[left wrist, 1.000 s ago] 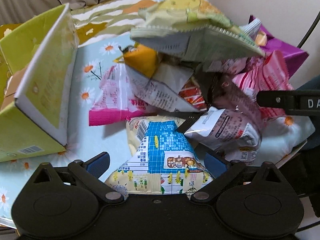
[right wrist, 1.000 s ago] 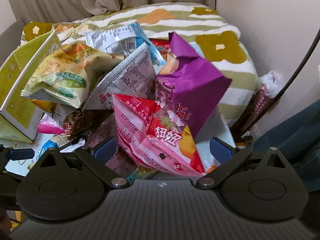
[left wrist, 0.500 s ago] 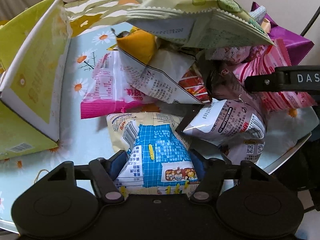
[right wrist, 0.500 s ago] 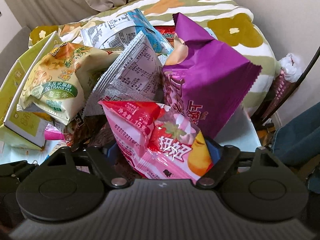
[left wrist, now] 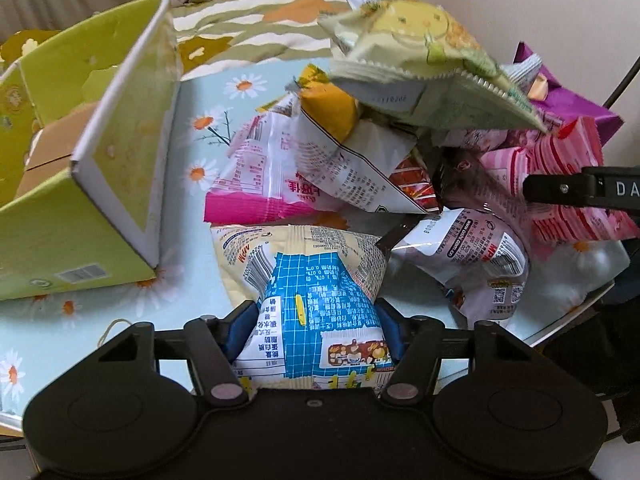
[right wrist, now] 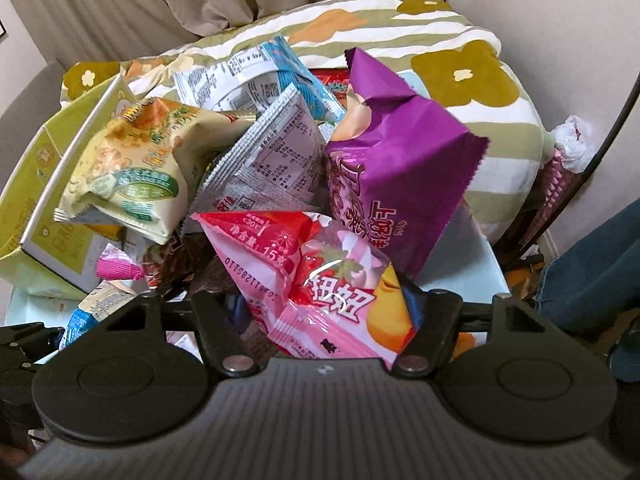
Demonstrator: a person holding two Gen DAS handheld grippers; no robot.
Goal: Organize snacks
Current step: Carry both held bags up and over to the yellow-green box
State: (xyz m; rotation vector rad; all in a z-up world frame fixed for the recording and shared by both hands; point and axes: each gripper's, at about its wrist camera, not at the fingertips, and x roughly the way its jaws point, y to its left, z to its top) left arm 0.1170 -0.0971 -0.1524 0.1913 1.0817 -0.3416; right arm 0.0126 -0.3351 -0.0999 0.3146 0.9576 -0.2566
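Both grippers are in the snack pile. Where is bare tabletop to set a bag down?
Bare floral tabletop shows between the green box and the pink-edged bag, and at the near left corner below the box. A smaller patch lies right of the silver bag. The middle, around the purple bag, is stacked deep.

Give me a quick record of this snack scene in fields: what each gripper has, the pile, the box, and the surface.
left gripper: jaws closing on the cream and blue snack bag, blue pads at both its sides
right gripper: jaws closing on the pink strawberry packet
pile: purple bag behind the pink packet, yellow-green corn bag on top at the left
box: green carton, open, at the left of the pile
surface: light blue daisy-print cloth
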